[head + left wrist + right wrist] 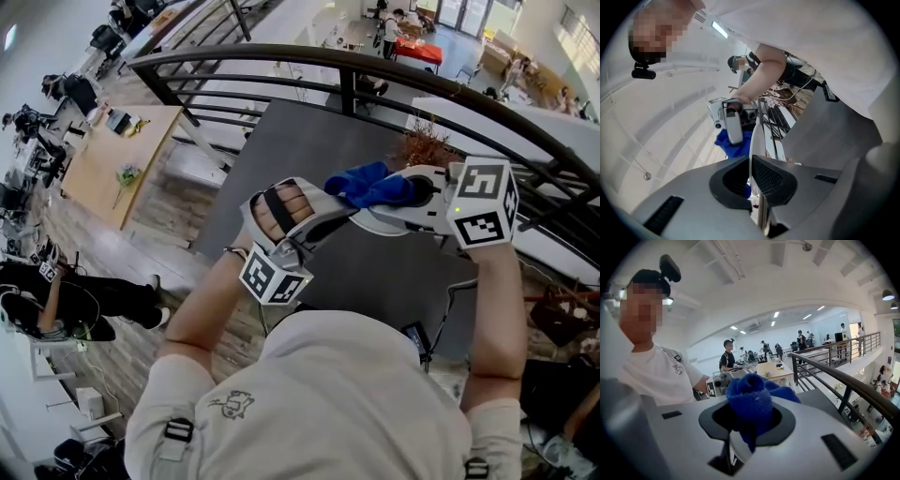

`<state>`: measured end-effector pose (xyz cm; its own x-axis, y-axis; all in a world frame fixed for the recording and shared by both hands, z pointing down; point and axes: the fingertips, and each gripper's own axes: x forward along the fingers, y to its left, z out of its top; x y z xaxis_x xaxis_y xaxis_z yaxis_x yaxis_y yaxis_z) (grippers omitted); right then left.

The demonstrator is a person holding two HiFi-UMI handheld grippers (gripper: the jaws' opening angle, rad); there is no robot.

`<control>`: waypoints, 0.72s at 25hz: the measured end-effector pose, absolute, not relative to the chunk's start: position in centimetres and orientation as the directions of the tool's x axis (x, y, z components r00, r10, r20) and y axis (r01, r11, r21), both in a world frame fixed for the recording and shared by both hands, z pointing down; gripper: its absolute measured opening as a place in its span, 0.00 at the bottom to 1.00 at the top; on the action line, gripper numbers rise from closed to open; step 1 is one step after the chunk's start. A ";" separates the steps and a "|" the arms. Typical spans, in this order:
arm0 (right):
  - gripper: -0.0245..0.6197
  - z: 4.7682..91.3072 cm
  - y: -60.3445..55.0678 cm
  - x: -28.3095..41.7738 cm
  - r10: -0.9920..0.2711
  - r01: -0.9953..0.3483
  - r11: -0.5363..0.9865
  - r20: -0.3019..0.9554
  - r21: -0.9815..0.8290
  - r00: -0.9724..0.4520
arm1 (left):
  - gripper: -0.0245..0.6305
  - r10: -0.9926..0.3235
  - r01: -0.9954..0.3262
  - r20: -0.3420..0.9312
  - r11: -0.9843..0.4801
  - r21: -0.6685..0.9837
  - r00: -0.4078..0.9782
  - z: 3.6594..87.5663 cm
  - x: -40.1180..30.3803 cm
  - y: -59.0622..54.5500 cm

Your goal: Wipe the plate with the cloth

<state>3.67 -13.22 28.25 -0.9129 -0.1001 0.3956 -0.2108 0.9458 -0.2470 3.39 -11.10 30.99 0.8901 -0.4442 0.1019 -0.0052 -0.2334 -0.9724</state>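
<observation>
Conceivably, the plate [756, 140], pinched aloft by its rim in the left gripper [751, 176], could be levered loose if pressed too hard by the cloth [752, 401] clamped in the right gripper [750, 420].

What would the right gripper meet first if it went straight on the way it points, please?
Most likely the left gripper, facing it and clamped on the plate; the right gripper's blue cloth sits beside that plate, though depth is unclear.
</observation>
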 end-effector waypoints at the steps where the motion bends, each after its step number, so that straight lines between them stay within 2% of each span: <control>1: 0.17 27.9 -12.8 3.8 -0.096 -0.203 0.947 0.387 -0.247 -0.917 | 0.07 -0.450 -0.013 0.101 -0.243 -0.970 0.887 30.9 3.0 -11.5; 7: 0.17 29.4 -13.7 7.6 -0.149 -0.278 0.912 0.387 -0.302 -0.910 | 0.07 -0.478 -0.028 0.099 -0.250 -0.968 0.873 30.7 1.8 -13.2; 12: 0.17 32.7 -17.0 10.7 -0.216 -0.383 0.860 0.440 -0.337 -0.872 | 0.07 -0.451 -0.027 0.084 -0.236 -0.971 0.889 30.6 2.4 -12.0; 18: 0.17 34.9 -19.3 10.0 -0.194 -0.404 0.834 0.485 -0.377 -0.853 | 0.07 -0.395 0.014 0.111 -0.239 -0.971 0.912 31.3 4.4 -10.1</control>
